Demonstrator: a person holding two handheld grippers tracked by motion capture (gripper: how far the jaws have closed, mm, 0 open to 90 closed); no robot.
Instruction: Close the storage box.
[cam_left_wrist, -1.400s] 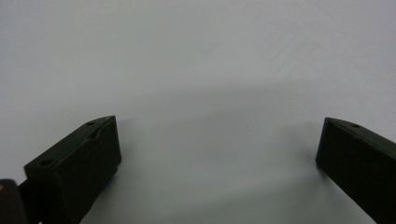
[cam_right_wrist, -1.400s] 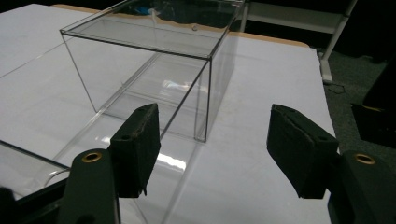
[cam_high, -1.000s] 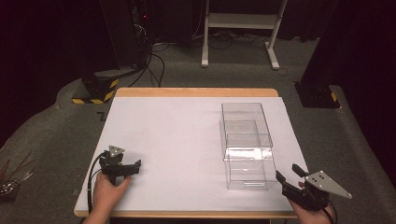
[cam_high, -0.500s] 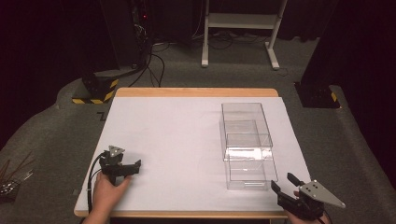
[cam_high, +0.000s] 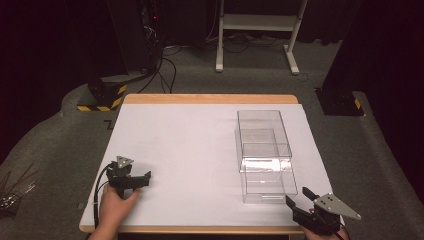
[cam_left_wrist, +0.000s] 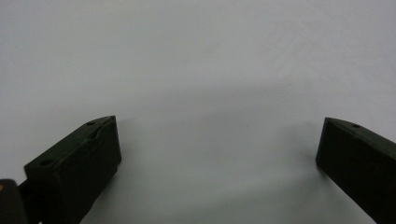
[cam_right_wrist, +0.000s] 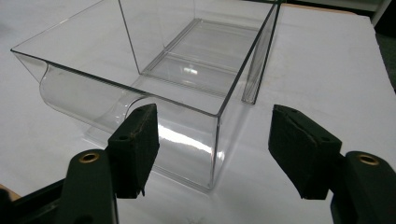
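A clear plastic drawer box (cam_high: 263, 155) lies on the right half of the white table (cam_high: 200, 150), its inner drawer pulled out toward the near edge. My right gripper (cam_high: 299, 199) hovers at the table's near right corner, open, just short of the drawer's front corner (cam_right_wrist: 212, 140). In the right gripper view its two jaws stand wide apart with the drawer's front wall ahead of them. My left gripper (cam_high: 145, 177) rests low over the near left of the table, held by a hand, open with bare white surface (cam_left_wrist: 210, 93) between its jaws.
The table's wooden edge (cam_high: 210, 98) runs along the far side. Beyond it on the dark floor stand a white metal stand (cam_high: 257, 22), cables (cam_high: 165, 65) and a yellow-black striped block (cam_high: 102, 95). Another dark block (cam_high: 340, 102) sits at the right.
My right gripper has drawn back toward the near table edge and slightly left, away from the drawer. The left gripper has stayed put.
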